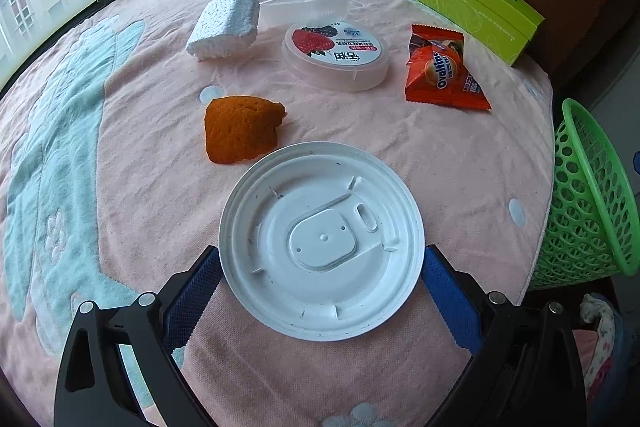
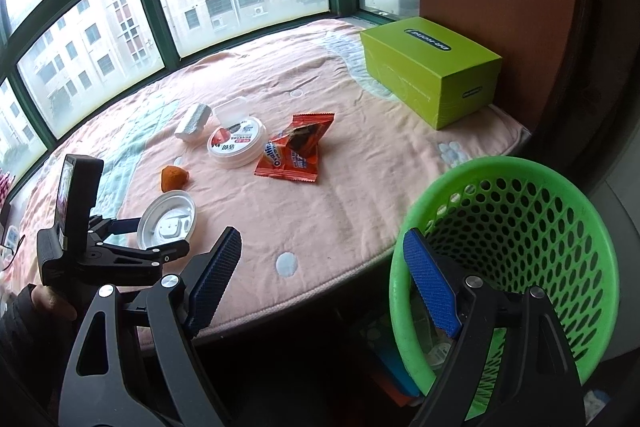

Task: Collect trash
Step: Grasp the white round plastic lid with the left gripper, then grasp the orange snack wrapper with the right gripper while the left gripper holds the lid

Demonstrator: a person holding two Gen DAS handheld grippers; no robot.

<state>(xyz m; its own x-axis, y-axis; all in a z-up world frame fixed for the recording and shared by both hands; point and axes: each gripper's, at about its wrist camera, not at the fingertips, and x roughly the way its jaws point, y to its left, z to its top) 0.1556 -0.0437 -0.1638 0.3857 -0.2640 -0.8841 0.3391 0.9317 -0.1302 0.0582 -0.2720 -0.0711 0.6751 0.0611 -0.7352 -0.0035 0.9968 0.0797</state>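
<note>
The white plastic lid (image 1: 322,241) lies flat, underside up, on the pink blanket (image 1: 400,155) covering the bench, right between the two blue pads of the left tongs (image 1: 320,267). Those tongs are spread wide, a pad at each side of the rim, close against it but seemingly not yet clamped; real contact is hard to judge. The lid looks thin, light and fairly stiff, though it would likely flex and pop free if squeezed hard across its width, so a gentle grip on opposite rim edges seems the best hold. Its smooth plastic may slip against the pads. Beyond it lie an orange spongy lump (image 1: 240,129), a round yogurt tub (image 1: 336,53), a block of white foam (image 1: 224,27), a clear plastic tray (image 1: 308,7) and an Ovaltine wrapper (image 1: 444,69), with a green box (image 1: 476,7) at the far corner. The right tongs (image 2: 320,279) hang wide open and empty over the bench edge, one pad in front of the rim of the green basket (image 2: 520,267) standing just beside the bench. The basket's bottom is mostly hidden by that pad; something pale lies inside, but what cannot be made out.
</note>
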